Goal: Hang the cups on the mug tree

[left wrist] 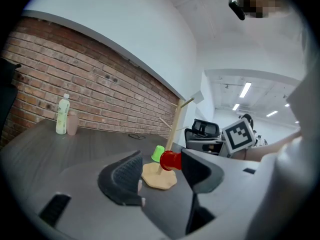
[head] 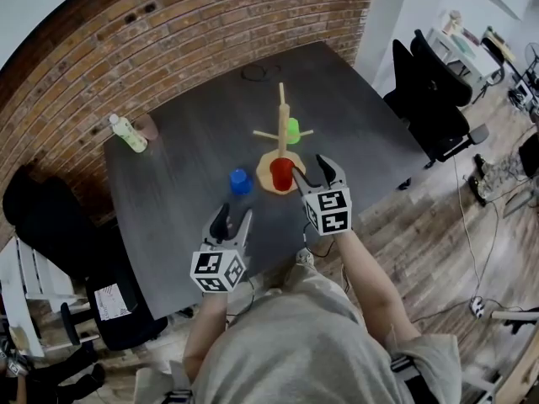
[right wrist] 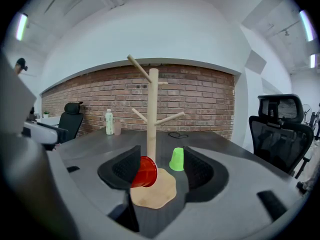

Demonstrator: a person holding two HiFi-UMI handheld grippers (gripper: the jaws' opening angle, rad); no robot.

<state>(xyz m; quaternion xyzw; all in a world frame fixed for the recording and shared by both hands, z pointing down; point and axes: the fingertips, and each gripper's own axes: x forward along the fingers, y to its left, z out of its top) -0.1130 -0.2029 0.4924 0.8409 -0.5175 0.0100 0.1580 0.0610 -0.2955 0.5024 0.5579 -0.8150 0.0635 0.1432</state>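
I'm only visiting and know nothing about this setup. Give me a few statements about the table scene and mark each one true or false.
1. The blue cup hangs on the mug tree. False: it stands on the table beside the tree's base.
2. Both claws are open. True: the left claw and the right claw each have their jaws apart.
3. A bottle stands near the brick wall. True.
4. The left claw holds the green cup. False: that cup stands upside down on the table behind the tree, and the left claw is empty.

Grey T-shirt (head: 286,343); black-jawed left gripper (head: 234,215) and right gripper (head: 312,168) with black-and-white marker cubes (head: 217,272)
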